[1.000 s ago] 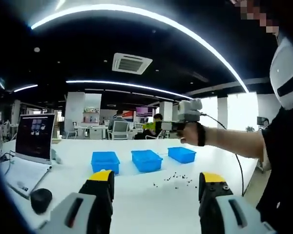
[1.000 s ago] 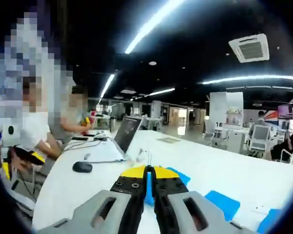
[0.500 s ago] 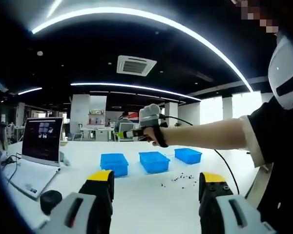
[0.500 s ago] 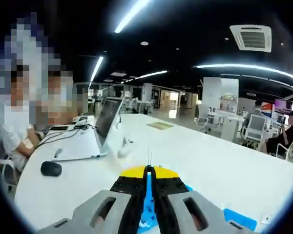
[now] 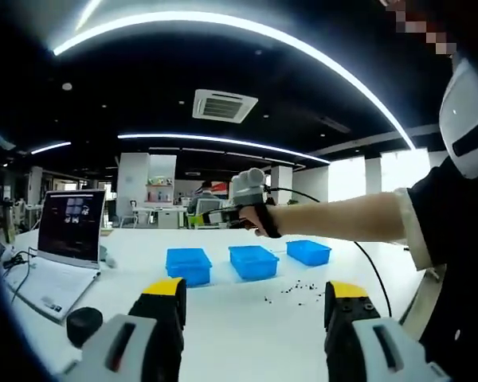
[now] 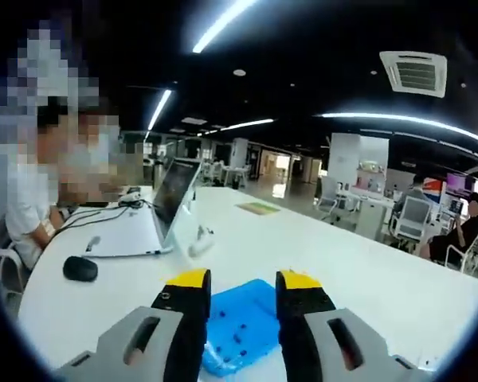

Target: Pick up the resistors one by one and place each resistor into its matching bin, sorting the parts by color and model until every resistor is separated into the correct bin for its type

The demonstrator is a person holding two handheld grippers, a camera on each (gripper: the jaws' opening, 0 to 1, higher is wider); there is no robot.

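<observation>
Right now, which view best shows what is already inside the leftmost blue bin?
The right gripper view: it looks down into the blue bin between its open jaws, showing small dark parts inside. The left gripper view shows that bin far off, side-on, its contents hidden.

Three bins (image 5: 253, 261) stand in a row on the desk (image 5: 239, 318); loose resistors (image 5: 296, 291) lie before them, laptop (image 5: 60, 251) at left.
</observation>
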